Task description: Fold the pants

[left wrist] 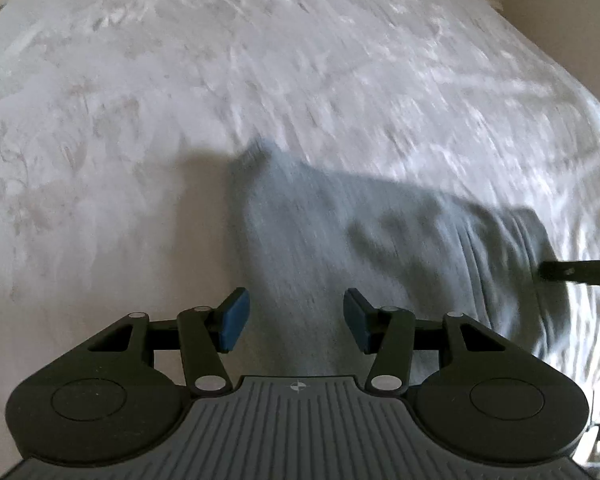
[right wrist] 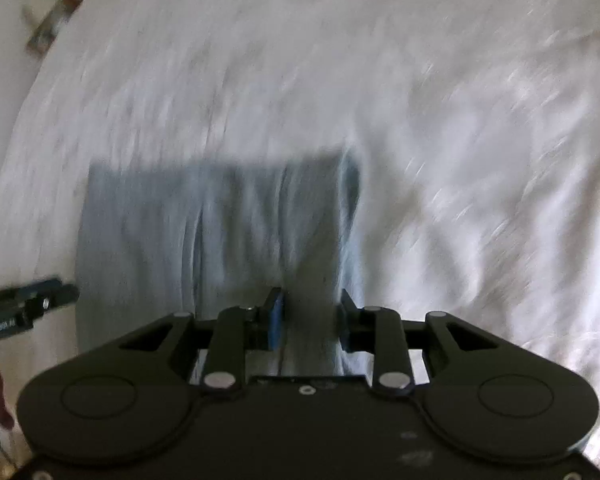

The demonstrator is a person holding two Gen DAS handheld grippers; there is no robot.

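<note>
Fingers of the right gripper (right wrist: 308, 318) stand on either side of a raised ridge of grey cloth, the pants (right wrist: 220, 232), with the fabric running up between the two blue pads. The jaws are part way apart and the blur hides the contact, so I cannot tell whether they are pinching that ridge or have let it go. From there the garment runs away from the fingers as a folded block on the white bed (right wrist: 460, 120), its far edge straight and square and its bulk lying to the left of the grip (so this hand sits at the block's right-hand edge).

The left gripper (left wrist: 296, 320) has its fingers plainly apart, and nothing is caught between them. Grey cloth shows in the gap and beyond, but whether the pads touch it I cannot say. Seen from this side, the pants stretch ahead and off to the right, ending in gathered pleats where the dark tip of the right gripper comes in from the frame's edge.

My reading is that the block's long axis runs from one hand to the other. The right hand is nearer its right end and the left hand nearer the plain left part, so any further fold would probably carry one end across toward the other along that line.
</note>
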